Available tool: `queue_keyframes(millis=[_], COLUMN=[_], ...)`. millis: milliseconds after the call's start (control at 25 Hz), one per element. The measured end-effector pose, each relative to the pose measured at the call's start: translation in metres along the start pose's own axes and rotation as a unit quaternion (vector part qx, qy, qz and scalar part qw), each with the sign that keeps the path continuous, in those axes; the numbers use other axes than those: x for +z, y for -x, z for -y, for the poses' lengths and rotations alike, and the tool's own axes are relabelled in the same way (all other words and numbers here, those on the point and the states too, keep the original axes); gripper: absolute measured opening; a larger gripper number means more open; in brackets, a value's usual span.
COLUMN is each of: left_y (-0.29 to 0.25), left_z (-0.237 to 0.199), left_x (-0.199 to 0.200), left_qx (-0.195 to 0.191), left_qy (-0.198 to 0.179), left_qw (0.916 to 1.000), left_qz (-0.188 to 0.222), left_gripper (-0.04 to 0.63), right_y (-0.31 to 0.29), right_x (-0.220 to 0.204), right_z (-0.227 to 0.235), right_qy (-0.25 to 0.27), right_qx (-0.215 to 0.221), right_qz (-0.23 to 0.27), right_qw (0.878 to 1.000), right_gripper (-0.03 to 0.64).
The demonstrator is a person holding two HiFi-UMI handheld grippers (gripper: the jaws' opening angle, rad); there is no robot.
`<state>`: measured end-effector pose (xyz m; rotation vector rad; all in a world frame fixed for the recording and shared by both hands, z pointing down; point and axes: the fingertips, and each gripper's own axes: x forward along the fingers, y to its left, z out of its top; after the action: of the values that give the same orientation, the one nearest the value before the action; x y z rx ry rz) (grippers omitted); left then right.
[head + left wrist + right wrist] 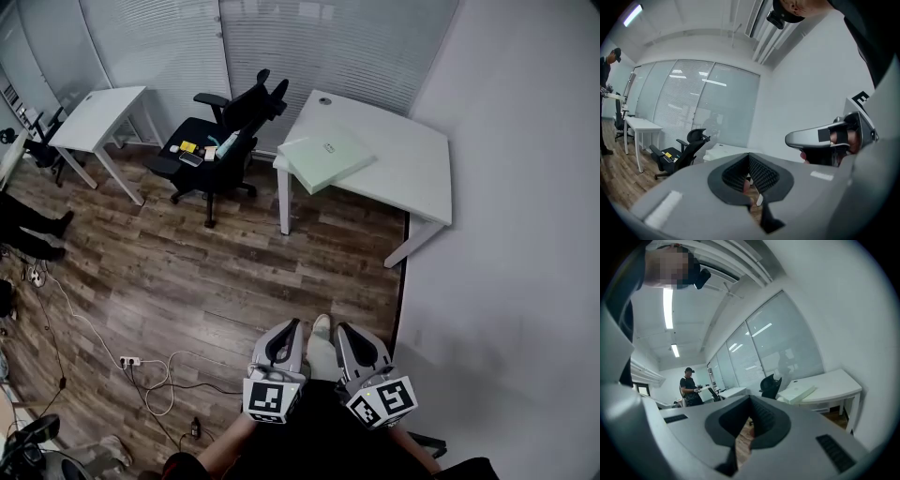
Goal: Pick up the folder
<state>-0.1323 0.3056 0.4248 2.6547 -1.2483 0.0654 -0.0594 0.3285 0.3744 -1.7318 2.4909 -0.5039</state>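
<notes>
Folder [325,155] lies well apart from you, a pale green slab resting flat on the corner of the white desk [408,164] nearest the black office chair [220,131], so nothing is in hand yet. Your left gripper [749,157] has its jaws closed together on nothing. Your right gripper [750,399] looks the same, tips meeting with only floor behind them, though the wide lens makes that one harder to be sure of. You hold both low against your body, side by side and pointing roughly level toward the desk, which reads as a carrying pose for crossing the wood floor [234,272]. One edge of the folder seems to overhang the desk corner. Judged from here, that lip is where opened jaws could bite.
</notes>
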Motion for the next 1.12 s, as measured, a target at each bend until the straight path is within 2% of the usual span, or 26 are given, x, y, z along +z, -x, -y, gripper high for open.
queue_keyframes(millis=[160, 320, 520, 1120], left_y=[-0.012, -0.027, -0.033, -0.12], left_z=[-0.006, -0.015, -0.027, -0.054], left_x=[-0.001, 0.002, 0.005, 0.007], left_qx=[0.003, 0.02, 0.031, 0.035], left_qy=[-0.002, 0.019, 0.017, 0.023], left_qw=[1.0, 0.9995, 0.9991, 0.9986], left_qz=[-0.003, -0.018, -0.025, -0.032], left_gripper=[0.005, 0.005, 0.005, 0.005], right_y=[-0.013, -0.029, -0.045, -0.114], right_x=[-0.002, 0.0, 0.007, 0.021], right_z=[0.013, 0.026, 0.03, 0.092], right_qy=[-0.004, -0.003, -0.003, -0.008], right_qx=[0.001, 0.009, 0.012, 0.018], right_qz=[0.001, 0.002, 0.002, -0.01], right_qw=[1.0, 1.0, 1.0, 1.0], right_gripper=[-0.002, -0.002, -0.002, -0.002])
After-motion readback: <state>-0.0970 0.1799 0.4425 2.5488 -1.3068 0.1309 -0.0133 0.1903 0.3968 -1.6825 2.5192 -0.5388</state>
